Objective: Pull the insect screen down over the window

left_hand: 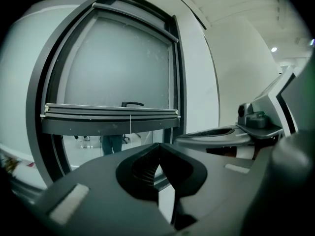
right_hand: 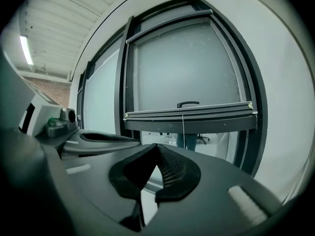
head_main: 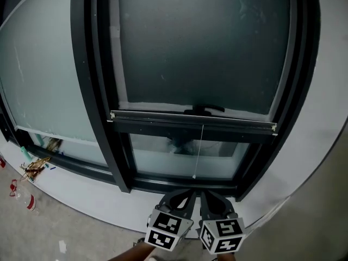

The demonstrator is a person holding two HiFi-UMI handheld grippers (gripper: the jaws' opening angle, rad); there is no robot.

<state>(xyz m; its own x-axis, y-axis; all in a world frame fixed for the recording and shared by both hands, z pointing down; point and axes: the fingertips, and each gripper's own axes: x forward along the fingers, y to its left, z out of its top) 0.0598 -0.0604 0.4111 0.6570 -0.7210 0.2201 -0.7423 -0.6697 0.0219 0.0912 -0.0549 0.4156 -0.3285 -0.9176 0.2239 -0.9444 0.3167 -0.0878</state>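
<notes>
Insect screen (head_main: 201,48) covers upper part of window frame (head_main: 109,145). Its bottom bar (head_main: 193,123) sits short of the frame's lower edge, w/ a strip of bare glass beneath. Pull cord (head_main: 200,151) hangs from bar's middle into that strip, prob. for tugging.

Left tongs (left_hand: 157,146) and right tongs (right_hand: 156,146) are both clenched w/ nothing between them. They sit side by side under frame's lower edge, centred below cord. Bar and cord lie above and beyond tips, apart. Fits an approach to the cord or a pull-back.

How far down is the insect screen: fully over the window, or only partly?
Partly down. Its bottom bar stops above the window's lower frame, leaving uncovered glass below, where the pull cord hangs.
</notes>
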